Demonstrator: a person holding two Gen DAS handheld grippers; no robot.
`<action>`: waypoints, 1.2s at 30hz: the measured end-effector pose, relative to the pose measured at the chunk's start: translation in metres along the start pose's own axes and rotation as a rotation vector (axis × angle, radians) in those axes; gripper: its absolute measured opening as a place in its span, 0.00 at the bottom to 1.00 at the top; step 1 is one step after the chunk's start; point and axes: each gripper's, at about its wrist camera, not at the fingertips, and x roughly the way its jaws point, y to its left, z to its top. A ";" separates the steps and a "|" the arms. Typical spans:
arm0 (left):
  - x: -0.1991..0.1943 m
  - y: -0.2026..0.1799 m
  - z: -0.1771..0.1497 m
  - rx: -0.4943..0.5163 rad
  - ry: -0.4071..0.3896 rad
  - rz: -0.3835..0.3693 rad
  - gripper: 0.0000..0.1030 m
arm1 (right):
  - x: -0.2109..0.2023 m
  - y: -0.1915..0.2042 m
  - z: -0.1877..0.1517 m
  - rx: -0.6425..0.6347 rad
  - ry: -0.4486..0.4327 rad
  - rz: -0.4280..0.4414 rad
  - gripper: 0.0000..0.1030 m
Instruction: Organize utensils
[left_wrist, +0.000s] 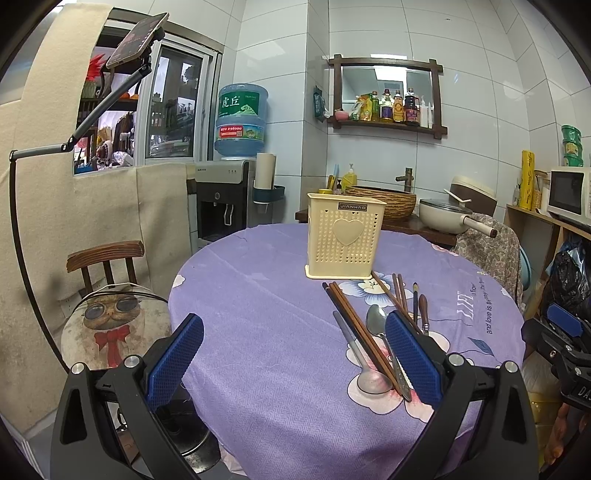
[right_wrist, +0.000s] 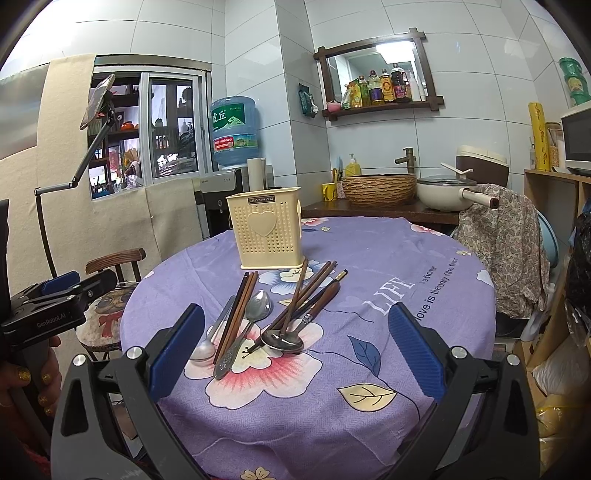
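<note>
A cream perforated utensil holder (left_wrist: 345, 236) with a heart on it stands upright on the purple tablecloth (left_wrist: 266, 332); it also shows in the right wrist view (right_wrist: 265, 232). In front of it lie loose utensils: brown chopsticks (right_wrist: 236, 312), metal spoons (right_wrist: 258, 306), a ladle-like spoon (right_wrist: 282, 339) and dark-handled pieces (right_wrist: 321, 299). In the left wrist view the chopsticks (left_wrist: 354, 325) and a spoon (left_wrist: 369, 380) lie by the right finger. My left gripper (left_wrist: 293, 363) is open and empty above the table's near edge. My right gripper (right_wrist: 295, 354) is open and empty, just short of the utensils.
A chair with a cat cushion (left_wrist: 114, 325) stands left of the table. A cloth-draped chair (right_wrist: 506, 251) stands at the right. A counter behind holds a woven basket (left_wrist: 384, 201) and a pan (left_wrist: 447, 218). A water dispenser (left_wrist: 221, 199) stands at the back.
</note>
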 end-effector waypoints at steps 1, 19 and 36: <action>0.000 0.000 0.000 0.000 0.000 0.000 0.94 | 0.000 0.000 0.000 0.000 0.001 0.000 0.95; 0.000 0.001 -0.002 0.001 0.003 0.000 0.94 | 0.000 0.001 -0.003 0.005 0.006 0.000 0.95; 0.032 0.013 -0.030 -0.027 0.167 -0.002 0.94 | 0.048 -0.026 -0.007 0.015 0.157 -0.046 0.95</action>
